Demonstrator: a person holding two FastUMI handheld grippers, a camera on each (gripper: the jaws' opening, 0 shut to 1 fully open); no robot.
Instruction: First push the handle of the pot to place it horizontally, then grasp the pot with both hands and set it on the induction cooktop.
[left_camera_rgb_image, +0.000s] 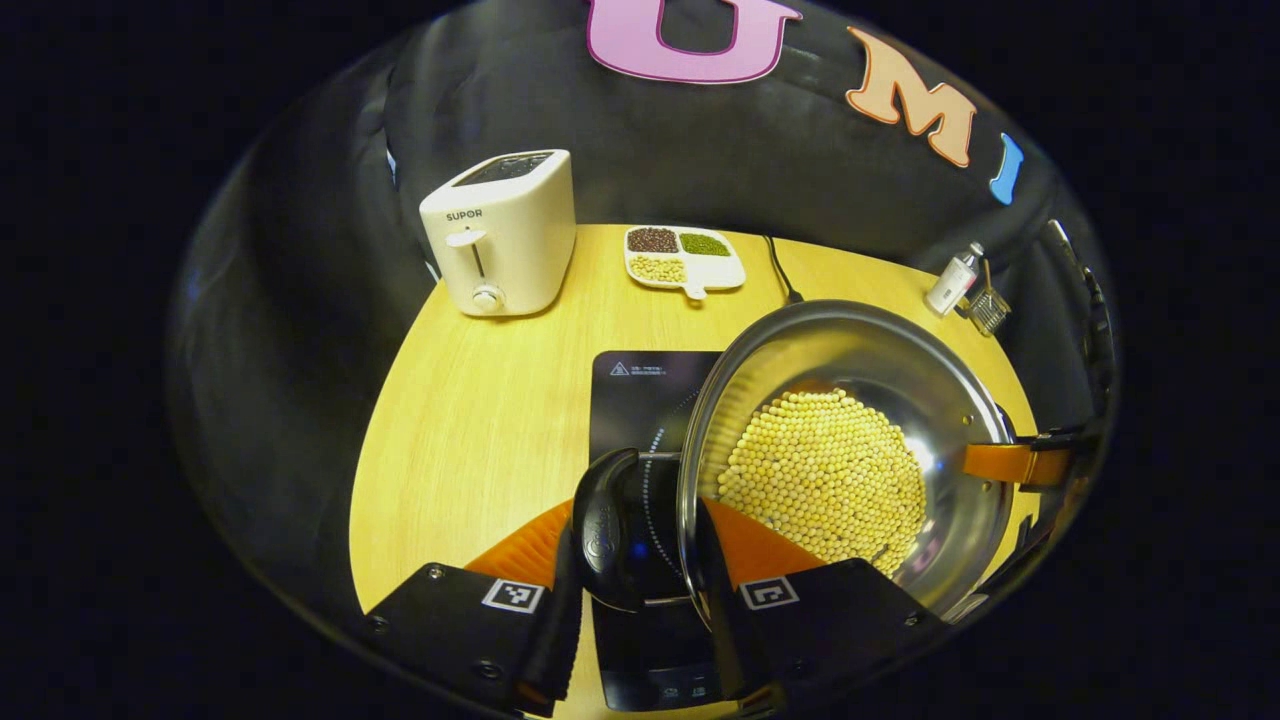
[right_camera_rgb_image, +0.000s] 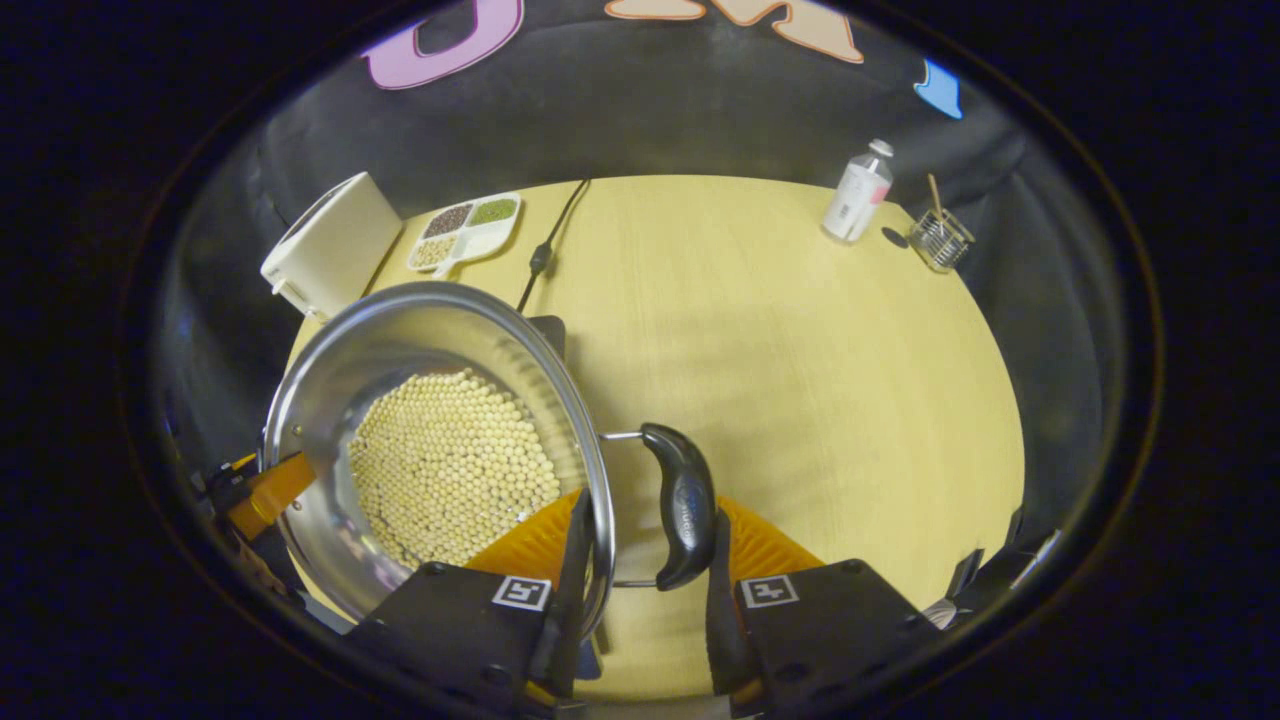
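Steel pot (left_camera_rgb_image: 850, 450) of pale beans sits over the black induction cooktop (left_camera_rgb_image: 640, 400). My left gripper (left_camera_rgb_image: 635, 570) is clamped on one side handle (left_camera_rgb_image: 605, 530), my right gripper (right_camera_rgb_image: 640, 560) clamped on the other handle (right_camera_rgb_image: 683, 505). Toaster (left_camera_rgb_image: 500, 235) stands at the table's (left_camera_rgb_image: 480, 420) far edge.

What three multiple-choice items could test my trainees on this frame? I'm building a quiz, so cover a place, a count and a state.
1. Where does the toaster stand?
A. At the table's far edge, beside the divided dish
B. On the cooktop
C. Inside the pot

2. How many of the dish's compartments hold beans?
A. One
B. Three
C. Five

3. What does the left gripper hold?
A. Nothing
B. The bottle
C. A side handle of the pot

Key: 1 A, it stands left of the dish at the table's far edge. 2 B, three fillings show. 3 C, the fingers bracket the handle above the cooktop.
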